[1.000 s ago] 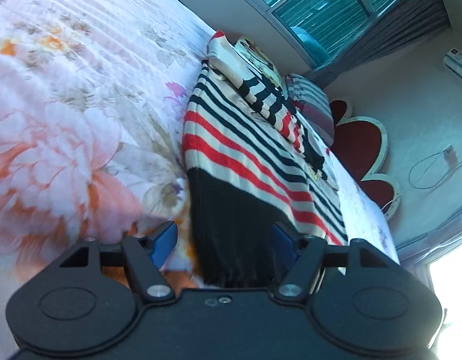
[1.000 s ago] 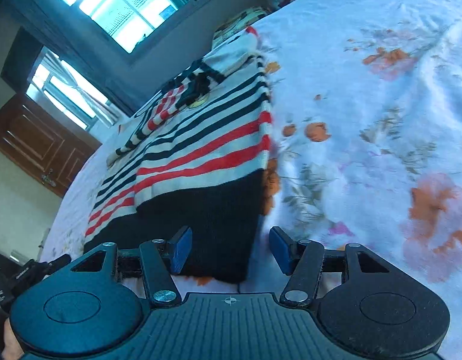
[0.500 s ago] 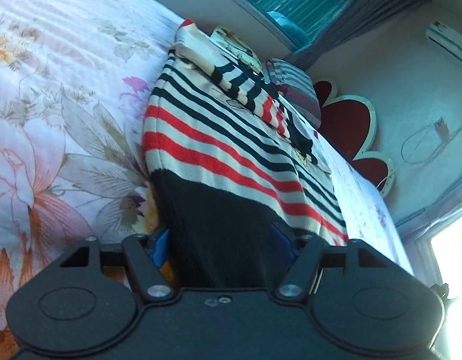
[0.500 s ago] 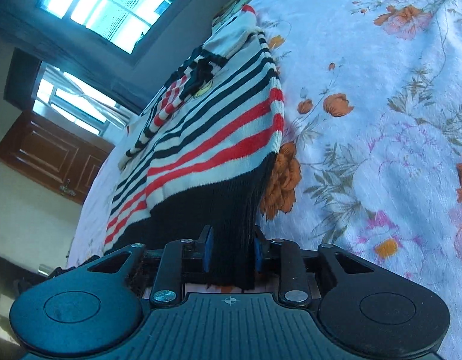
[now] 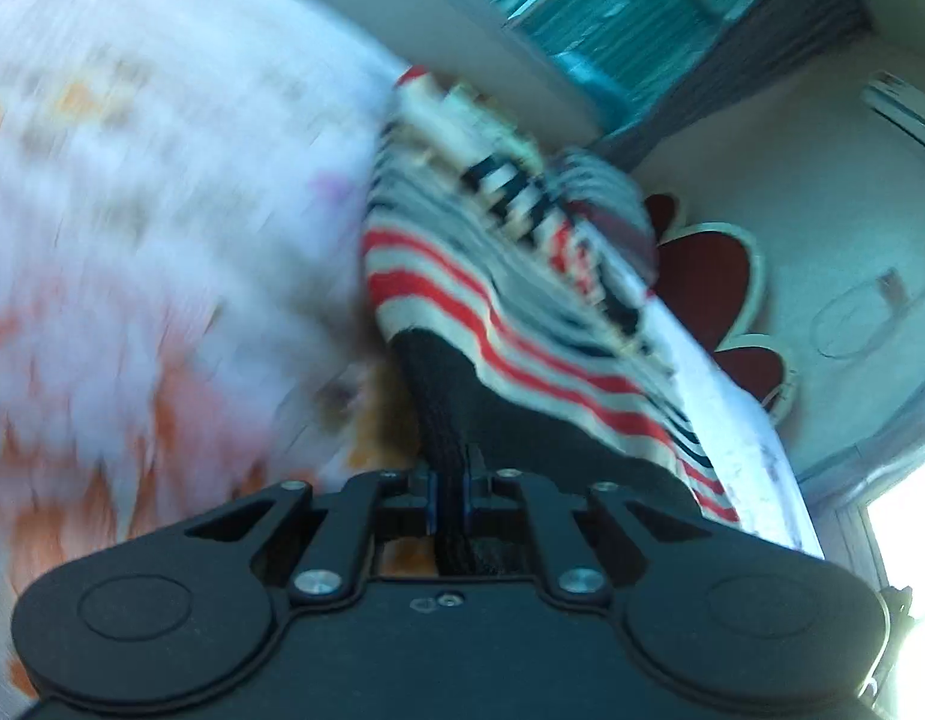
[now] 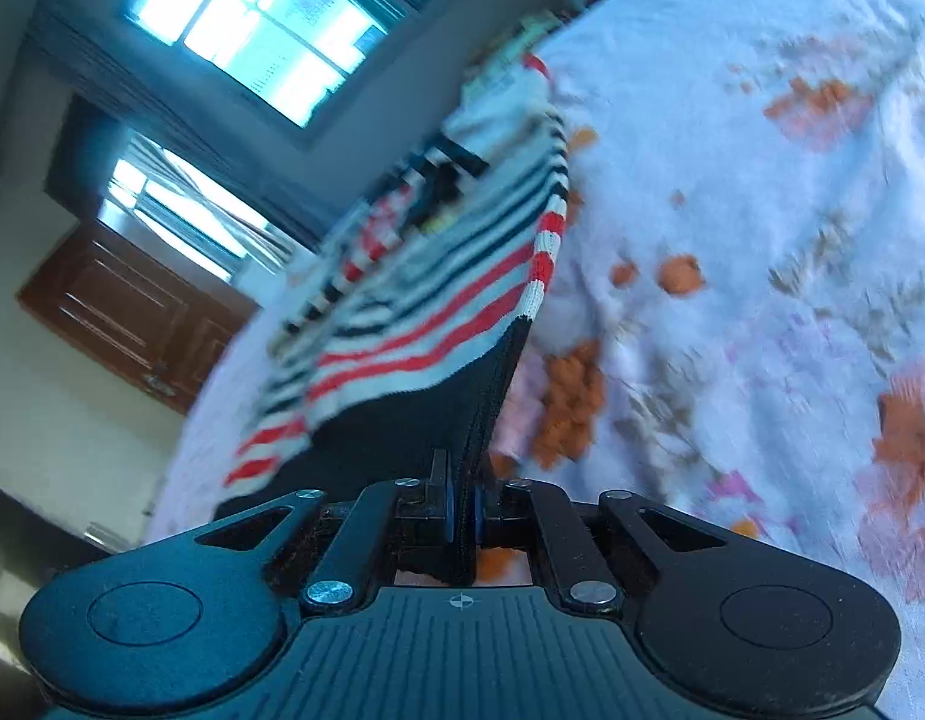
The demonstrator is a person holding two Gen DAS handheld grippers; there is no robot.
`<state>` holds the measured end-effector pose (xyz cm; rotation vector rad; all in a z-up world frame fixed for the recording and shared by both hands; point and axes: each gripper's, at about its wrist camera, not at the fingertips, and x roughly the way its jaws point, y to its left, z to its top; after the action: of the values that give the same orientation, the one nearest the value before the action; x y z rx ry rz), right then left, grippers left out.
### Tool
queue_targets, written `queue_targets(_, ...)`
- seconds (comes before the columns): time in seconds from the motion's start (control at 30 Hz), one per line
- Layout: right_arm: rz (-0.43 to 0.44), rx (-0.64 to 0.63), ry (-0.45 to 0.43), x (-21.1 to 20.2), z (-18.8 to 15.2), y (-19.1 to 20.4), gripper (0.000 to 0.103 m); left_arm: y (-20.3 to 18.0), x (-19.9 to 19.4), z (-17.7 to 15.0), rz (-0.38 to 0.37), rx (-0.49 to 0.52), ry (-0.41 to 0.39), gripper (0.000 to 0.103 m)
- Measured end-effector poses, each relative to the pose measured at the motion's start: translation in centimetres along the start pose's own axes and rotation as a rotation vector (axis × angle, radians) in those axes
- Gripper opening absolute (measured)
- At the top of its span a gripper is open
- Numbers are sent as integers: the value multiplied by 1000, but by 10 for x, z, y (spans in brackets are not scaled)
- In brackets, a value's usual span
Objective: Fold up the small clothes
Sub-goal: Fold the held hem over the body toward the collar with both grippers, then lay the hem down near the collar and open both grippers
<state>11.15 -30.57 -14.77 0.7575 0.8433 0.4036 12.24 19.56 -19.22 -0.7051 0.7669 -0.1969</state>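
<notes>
The left gripper (image 5: pixel 449 495) has its fingers clamped on the black ribbed hem of the striped sweater (image 5: pixel 522 324), with the fabric pinched into a narrow vertical ridge between the blue pads. The right gripper (image 6: pixel 461 510) is likewise clamped on the same black hem band at the opposite corner, the knit standing up in a thin fold between its fingers. The sweater lies on the bed (image 6: pixel 762 192), spread lengthwise away from both grippers, so that its long axis runs from the held hem toward the collar end near the window (image 6: pixel 240 30). Both hands stand at the near edge of the garment, one at each hem corner, and neither is placed closer to the far end than the other. The judged relation for the coming move is that the body of the sweater lies straight ahead of the fingers, so the hem would need to be carried forward over it to make a fold. The garment is a soft, thick knit with red, cream and dark stripes above a solid black ribbed band, and it drapes and sags between the two grips. The bed cover is a smooth printed cloth with orange and pink flowers. Both views are blurred.
</notes>
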Motion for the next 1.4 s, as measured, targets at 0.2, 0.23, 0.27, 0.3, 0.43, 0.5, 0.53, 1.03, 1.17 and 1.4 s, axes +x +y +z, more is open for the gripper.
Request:
queue_targets(0.2,7,17,-34,-3,6,10,5,-1,-9,2,-59,-99,-68,6)
queue_targets(0.23,18,12,-50,-7,11,14,5,-3,-12,6,-66,-103,-80,6)
queue_targets(0.27,28,5,-65,-11,17,19,5,-6,-16,11,-77,-102,-93,6)
queue_targets(0.3,40,-5,-82,-15,24,24,5,-10,-19,17,-87,-101,-104,6)
queue_targets(0.43,69,-52,-149,-24,53,49,5,-31,-27,43,-123,-76,-155,6)
queue_targets(0.5,72,-75,-173,-24,70,61,5,-38,-26,60,-147,-80,-180,6)
queue_targets(0.53,71,-85,-183,-22,79,65,5,-43,-23,70,-156,-77,-188,6)
queue_targets(1.03,-29,-11,-252,100,267,84,5,-90,110,242,-162,37,-174,6)
queue_targets(1.17,-63,16,-229,144,300,67,5,-81,159,273,-129,60,-121,6)
queue_targets(1.4,-120,58,-142,225,338,29,5,-52,229,301,-35,70,-44,6)
